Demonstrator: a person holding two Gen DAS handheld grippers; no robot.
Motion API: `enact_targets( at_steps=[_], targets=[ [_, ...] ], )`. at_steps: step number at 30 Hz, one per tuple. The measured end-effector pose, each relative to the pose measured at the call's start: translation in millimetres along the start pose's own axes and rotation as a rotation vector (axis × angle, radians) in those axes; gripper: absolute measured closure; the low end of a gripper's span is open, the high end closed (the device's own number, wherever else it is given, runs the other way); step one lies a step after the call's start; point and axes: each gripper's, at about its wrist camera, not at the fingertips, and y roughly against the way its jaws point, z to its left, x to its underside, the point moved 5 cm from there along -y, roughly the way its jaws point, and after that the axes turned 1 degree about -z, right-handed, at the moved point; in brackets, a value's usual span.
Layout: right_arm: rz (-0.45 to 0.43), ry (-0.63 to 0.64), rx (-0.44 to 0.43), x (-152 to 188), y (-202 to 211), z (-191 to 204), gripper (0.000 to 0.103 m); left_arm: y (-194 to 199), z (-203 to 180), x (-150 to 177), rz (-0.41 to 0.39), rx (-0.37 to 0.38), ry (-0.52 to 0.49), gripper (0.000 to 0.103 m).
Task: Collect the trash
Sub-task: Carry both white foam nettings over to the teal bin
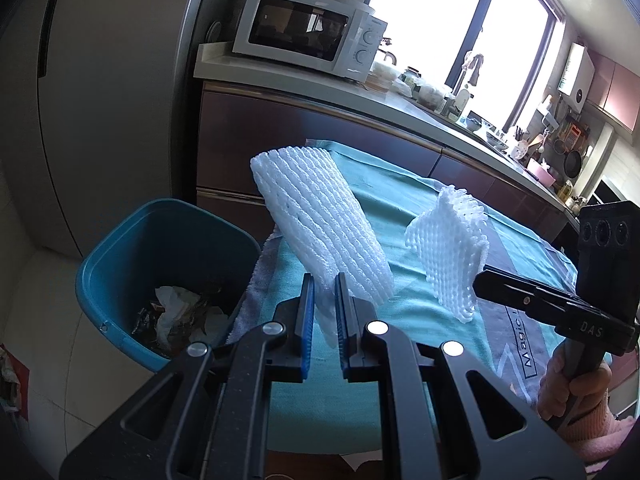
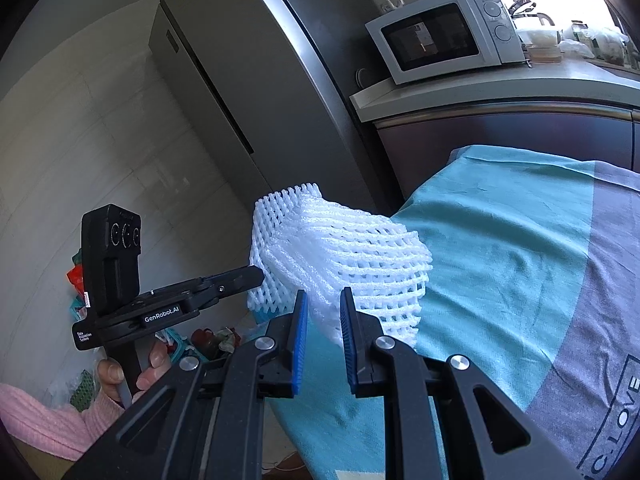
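My left gripper [image 1: 325, 286] is shut on a flat white foam net sleeve [image 1: 320, 220], held up above the table's left end. My right gripper [image 2: 324, 300] is shut on a second, more crumpled white foam net [image 2: 352, 264]. That net [image 1: 448, 252] and the right gripper [image 1: 480, 280] show to the right in the left wrist view. The left gripper [image 2: 256, 276] shows at the left in the right wrist view, its net [image 2: 268, 240] partly behind mine. A blue trash bin [image 1: 120, 248] with paper and wrappers inside stands on the floor, below and left of the left gripper.
A table under a teal and grey cloth [image 1: 400, 200] lies beneath both grippers. Behind it runs a dark kitchen counter [image 1: 320, 92] with a white microwave [image 1: 308, 32] and dishes. A tall grey fridge [image 2: 224, 80] stands at the left. Bags of clutter [image 2: 80, 280] lie on the floor.
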Motion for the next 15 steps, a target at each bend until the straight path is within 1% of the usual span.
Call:
enact_targets(
  at_steps=[15],
  targets=[
    [0.03, 0.033, -0.035, -7, -19, 10, 0.088, 14, 29, -4, -0.029, -0.056, 0.044, 0.092]
  ],
)
